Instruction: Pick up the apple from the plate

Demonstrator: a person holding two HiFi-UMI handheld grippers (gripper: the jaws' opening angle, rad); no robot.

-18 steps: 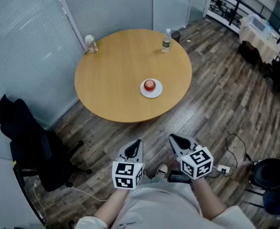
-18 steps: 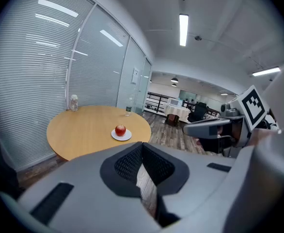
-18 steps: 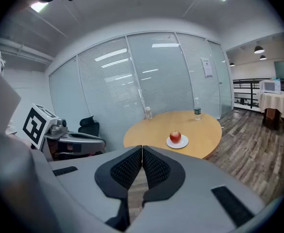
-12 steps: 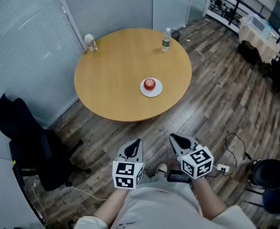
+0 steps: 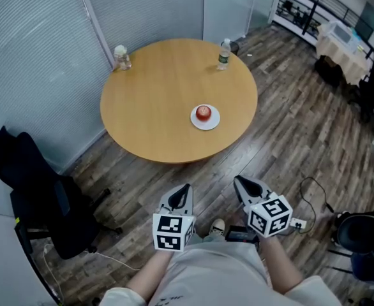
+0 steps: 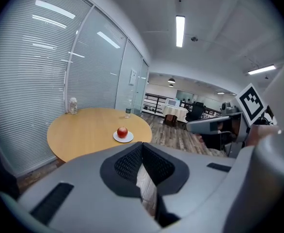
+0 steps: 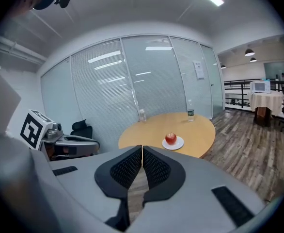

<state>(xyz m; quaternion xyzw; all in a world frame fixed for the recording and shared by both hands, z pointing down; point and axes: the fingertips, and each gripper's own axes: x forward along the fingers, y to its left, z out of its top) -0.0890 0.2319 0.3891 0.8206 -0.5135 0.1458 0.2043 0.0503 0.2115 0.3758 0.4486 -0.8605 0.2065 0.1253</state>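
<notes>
A red apple [image 5: 203, 112] rests on a small white plate [image 5: 207, 123] near the front right of a round wooden table [image 5: 155, 101]. Both grippers are held low over the floor, well short of the table. My left gripper [image 5: 186, 189] is shut with nothing in it, and my right gripper [image 5: 239, 182] is shut and empty too. From the left gripper view the apple [image 6: 122, 131] and plate [image 6: 124, 138] lie far ahead beyond the closed jaws. The right gripper view shows the apple [image 7: 170, 138] on its plate [image 7: 178, 144] ahead, slightly right.
Two clear bottles stand at the table's far edge, one left [image 5: 120, 57], one right [image 5: 224, 53]. A black office chair [image 5: 43, 203] is on the left by the blinds. A cable and dark stool [image 5: 359, 231] lie on the wooden floor at right.
The view has shifted slightly, so table and apple sit a little right of before. My right gripper has edged right and down in the picture. Both jaws stay shut.
</notes>
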